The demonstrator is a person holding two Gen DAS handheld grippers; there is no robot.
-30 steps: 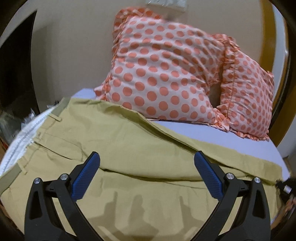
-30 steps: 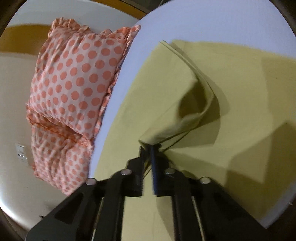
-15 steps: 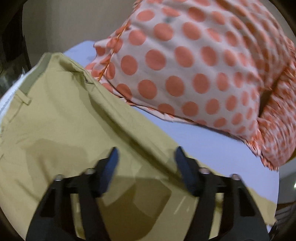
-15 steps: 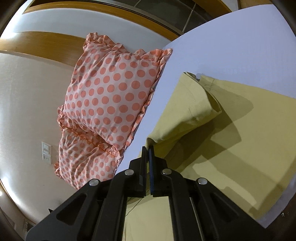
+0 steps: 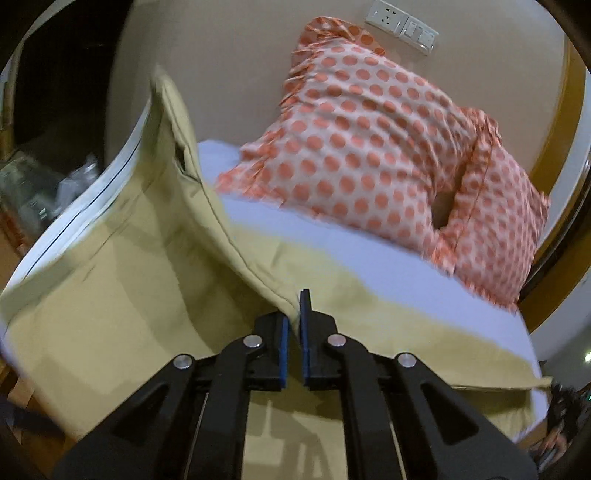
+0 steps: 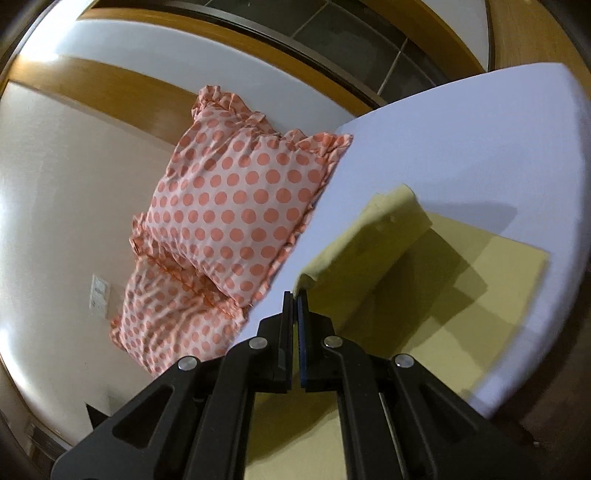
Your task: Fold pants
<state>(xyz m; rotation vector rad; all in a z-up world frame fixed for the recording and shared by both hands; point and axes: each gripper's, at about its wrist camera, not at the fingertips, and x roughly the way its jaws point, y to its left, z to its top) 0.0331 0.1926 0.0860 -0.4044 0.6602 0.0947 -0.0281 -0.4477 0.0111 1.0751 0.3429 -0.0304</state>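
Two pinched folds lift the khaki pants (image 5: 122,280) off the pale lavender bed sheet (image 5: 388,266), one at each gripper. At the left gripper (image 5: 293,317) a seamed edge of the fabric rises straight out of the nearly closed blue-padded jaws and climbs away to the upper left, where the waistband with its white lining stands raised; the rest of the garment lies flat on the sheet below and to both sides of the tool. At the right gripper (image 6: 295,302) the jaws are pressed together on a rolled-over edge of the pants (image 6: 373,240), which runs up and to the right from the tips, held above the flat layer (image 6: 480,295) spread on the bed sheet (image 6: 461,140) beneath it. Beyond the pants, two orange polka-dot pillows (image 5: 388,147) with ruffled edges lean against the beige wall (image 5: 236,51), near but apart from the fabric. A wall socket plate (image 5: 400,22) sits above the pillows.
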